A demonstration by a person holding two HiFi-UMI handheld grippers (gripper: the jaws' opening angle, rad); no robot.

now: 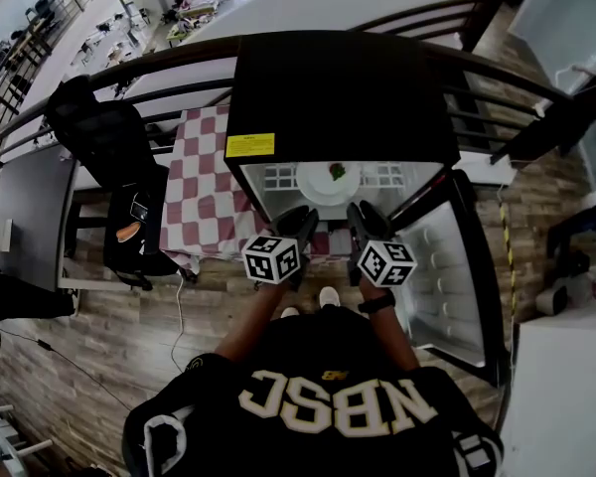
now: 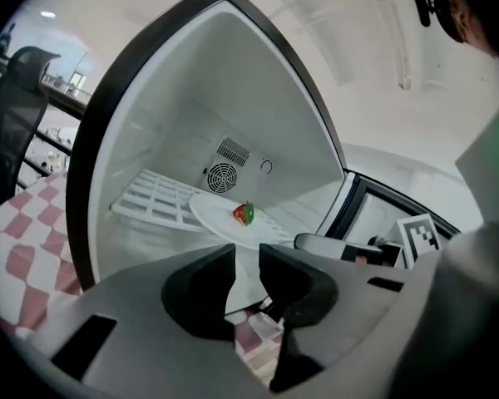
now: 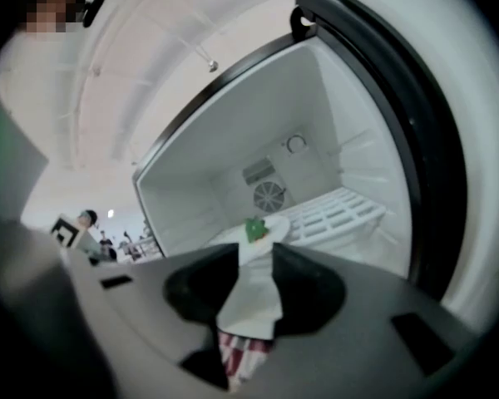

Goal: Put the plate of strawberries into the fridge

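Hanging open, empty, left fingers (image 2: 198,296) and right fingers (image 3: 309,293) face plate (image 2: 219,215) on fridge shelf (image 2: 154,198).

The fridge (image 1: 338,97) is smooth black outside, glossy white plastic inside. The white plate (image 1: 313,185) looks glazed. At centre left is a checked cloth (image 1: 204,167), and the floor (image 1: 99,336) is matt wood planks.

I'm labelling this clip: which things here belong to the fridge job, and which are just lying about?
Job: white plate, strawberry on it, wire shelf, mini fridge, open fridge door, left gripper, right gripper, both open and empty.
Lying about: checkered tablecloth, office chair.
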